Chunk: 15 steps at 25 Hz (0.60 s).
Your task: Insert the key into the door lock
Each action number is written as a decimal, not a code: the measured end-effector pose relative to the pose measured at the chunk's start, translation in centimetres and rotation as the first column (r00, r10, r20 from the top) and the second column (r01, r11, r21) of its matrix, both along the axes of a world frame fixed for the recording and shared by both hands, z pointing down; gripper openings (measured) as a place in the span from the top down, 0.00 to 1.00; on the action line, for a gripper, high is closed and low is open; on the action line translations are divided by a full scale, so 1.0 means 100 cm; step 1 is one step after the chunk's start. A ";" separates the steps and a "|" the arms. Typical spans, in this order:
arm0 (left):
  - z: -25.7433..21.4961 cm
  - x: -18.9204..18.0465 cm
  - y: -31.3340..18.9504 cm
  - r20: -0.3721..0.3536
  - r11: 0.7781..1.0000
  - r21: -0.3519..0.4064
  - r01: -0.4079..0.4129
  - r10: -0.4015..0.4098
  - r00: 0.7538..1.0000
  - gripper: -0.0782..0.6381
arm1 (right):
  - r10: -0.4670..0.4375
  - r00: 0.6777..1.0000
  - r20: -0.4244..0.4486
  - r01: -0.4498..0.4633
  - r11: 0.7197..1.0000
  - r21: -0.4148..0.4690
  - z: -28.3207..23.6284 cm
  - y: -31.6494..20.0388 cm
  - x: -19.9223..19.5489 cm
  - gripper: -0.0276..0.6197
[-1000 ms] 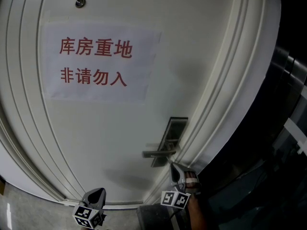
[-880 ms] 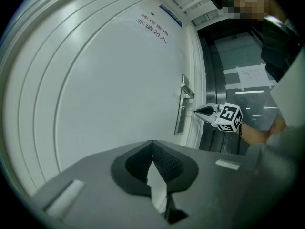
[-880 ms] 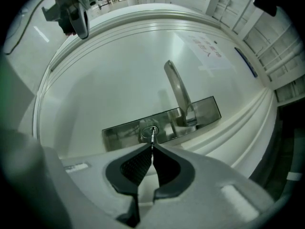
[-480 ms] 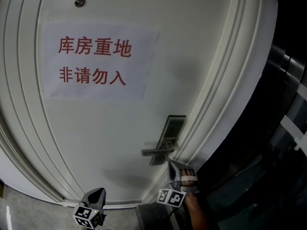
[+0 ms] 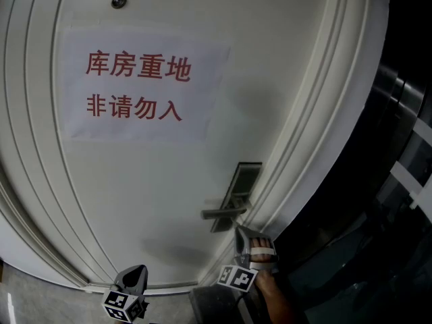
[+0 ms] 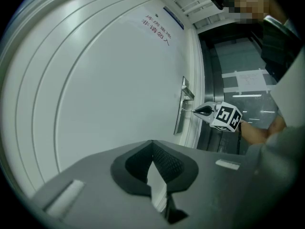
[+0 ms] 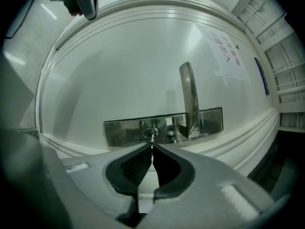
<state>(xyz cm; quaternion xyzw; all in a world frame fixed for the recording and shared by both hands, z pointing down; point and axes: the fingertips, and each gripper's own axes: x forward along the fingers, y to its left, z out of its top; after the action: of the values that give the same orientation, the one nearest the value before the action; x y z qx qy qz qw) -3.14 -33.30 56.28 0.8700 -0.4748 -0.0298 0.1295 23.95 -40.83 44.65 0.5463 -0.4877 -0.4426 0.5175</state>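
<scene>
A steel lock plate [image 7: 128, 130] with a lever handle [image 7: 189, 99] sits on the white door [image 5: 148, 187]. My right gripper [image 7: 152, 145] is shut on a small metal key [image 7: 152, 138], held level against the plate. The key's blade reaches into the round keyhole [image 7: 151, 132]. The head view shows this gripper [image 5: 238, 230] just below the handle [image 5: 223, 213], at the plate's [image 5: 247, 179] lower end. In the left gripper view the right gripper [image 6: 202, 110] meets the plate [image 6: 180, 116] with the key [image 6: 188, 110]. My left gripper [image 6: 152, 142] hangs back, shut and empty, low at the door's foot [image 5: 137, 271].
A paper sign [image 5: 145, 90] with red characters hangs on the door under a peephole [image 5: 119, 2]. Moulded door frame [image 5: 317, 147] runs along the right of the lock. Beyond it lies a dark glazed area [image 5: 405, 181]. A person's forearm [image 6: 257, 132] holds the right gripper.
My right gripper has rolled a little at the lock, its marker cube shifting slightly left in the head view. The key stays at the keyhole. The left gripper has not moved.
</scene>
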 end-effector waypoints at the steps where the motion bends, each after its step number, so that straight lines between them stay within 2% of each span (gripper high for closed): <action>1: 0.000 -0.001 0.000 -0.002 1.000 0.000 -0.001 0.001 1.000 0.89 | 0.008 1.000 0.001 -0.008 1.000 -0.003 0.000 0.000 0.001 0.94; 15: -0.006 -0.009 -0.006 -0.021 1.000 0.010 -0.020 0.020 1.000 0.89 | 0.061 0.998 -0.013 -0.061 0.998 -0.006 -0.002 -0.007 -0.002 0.94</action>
<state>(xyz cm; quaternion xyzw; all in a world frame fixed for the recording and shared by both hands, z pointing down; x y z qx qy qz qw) -4.09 -33.95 55.65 0.8749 -0.4647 -0.0397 0.1306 23.78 -41.56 44.45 0.5564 -0.4688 -0.4284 0.5358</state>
